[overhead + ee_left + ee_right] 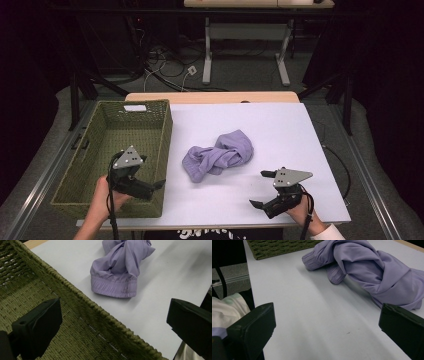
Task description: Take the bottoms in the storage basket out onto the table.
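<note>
A crumpled lilac garment (218,155) with ribbed cuffs lies in the middle of the white table top (285,130). To its left stands a green woven basket (167,132) with nothing visible inside. My left gripper (153,171) hovers open over the basket's near right corner; the left gripper view has its jaws wide apart (112,315), the basket rim (87,305) beneath them and the garment (122,267) beyond. My right gripper (257,188) is open over the near right part of the table, pointing left. Ahead of its spread jaws (327,317) lie the garment (372,267) and the basket (277,247).
The table's near edge runs just below both hands. Past the far wooden edge (210,96) are the white legs of another table (207,55) and cables on the floor. A white sleeve (227,307) shows at the left of the right gripper view.
</note>
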The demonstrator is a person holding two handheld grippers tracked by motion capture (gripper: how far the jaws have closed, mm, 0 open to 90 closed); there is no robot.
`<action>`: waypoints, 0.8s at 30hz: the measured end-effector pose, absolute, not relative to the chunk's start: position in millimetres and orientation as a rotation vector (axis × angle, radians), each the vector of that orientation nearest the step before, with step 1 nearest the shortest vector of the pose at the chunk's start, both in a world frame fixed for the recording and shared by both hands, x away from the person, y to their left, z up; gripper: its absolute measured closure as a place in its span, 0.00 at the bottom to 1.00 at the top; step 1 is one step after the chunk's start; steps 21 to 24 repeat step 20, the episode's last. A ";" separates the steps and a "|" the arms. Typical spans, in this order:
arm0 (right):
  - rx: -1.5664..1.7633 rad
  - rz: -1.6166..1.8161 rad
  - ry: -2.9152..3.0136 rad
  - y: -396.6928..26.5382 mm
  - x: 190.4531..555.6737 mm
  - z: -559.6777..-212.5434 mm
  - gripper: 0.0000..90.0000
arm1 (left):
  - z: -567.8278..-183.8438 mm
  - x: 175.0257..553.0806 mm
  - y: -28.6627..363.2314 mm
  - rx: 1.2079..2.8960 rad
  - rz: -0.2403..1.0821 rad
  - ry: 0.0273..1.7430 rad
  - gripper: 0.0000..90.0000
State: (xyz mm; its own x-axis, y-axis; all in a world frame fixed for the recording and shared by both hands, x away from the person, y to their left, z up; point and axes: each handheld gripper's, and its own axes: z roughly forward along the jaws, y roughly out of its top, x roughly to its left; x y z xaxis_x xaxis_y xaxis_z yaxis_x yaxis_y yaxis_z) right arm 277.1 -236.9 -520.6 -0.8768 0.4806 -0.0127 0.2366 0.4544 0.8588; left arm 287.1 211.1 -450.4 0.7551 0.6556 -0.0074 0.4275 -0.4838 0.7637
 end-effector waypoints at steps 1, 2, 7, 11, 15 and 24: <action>0.619 1.387 2.453 -237.0 277.2 -520.6 0.01 | -451.3 285.9 212.1 2.151 0.369 0.811 0.00; 0.620 1.387 2.453 -237.0 277.2 -520.7 0.01 | -452.0 284.5 213.2 2.146 0.367 0.811 0.00; 0.619 1.387 2.453 -237.0 276.8 -520.4 0.01 | -456.3 277.0 219.5 2.104 0.366 0.802 0.00; 0.618 1.388 2.454 -237.0 277.0 -520.6 0.01 | -459.1 269.9 224.5 2.073 0.375 0.811 0.00; 0.617 1.389 2.453 -236.7 277.0 -520.7 0.01 | -458.9 263.4 226.5 2.065 0.384 0.804 0.00; 0.612 1.390 2.454 -236.8 276.6 -520.3 0.01 | -462.9 256.9 226.8 2.056 0.378 0.806 0.00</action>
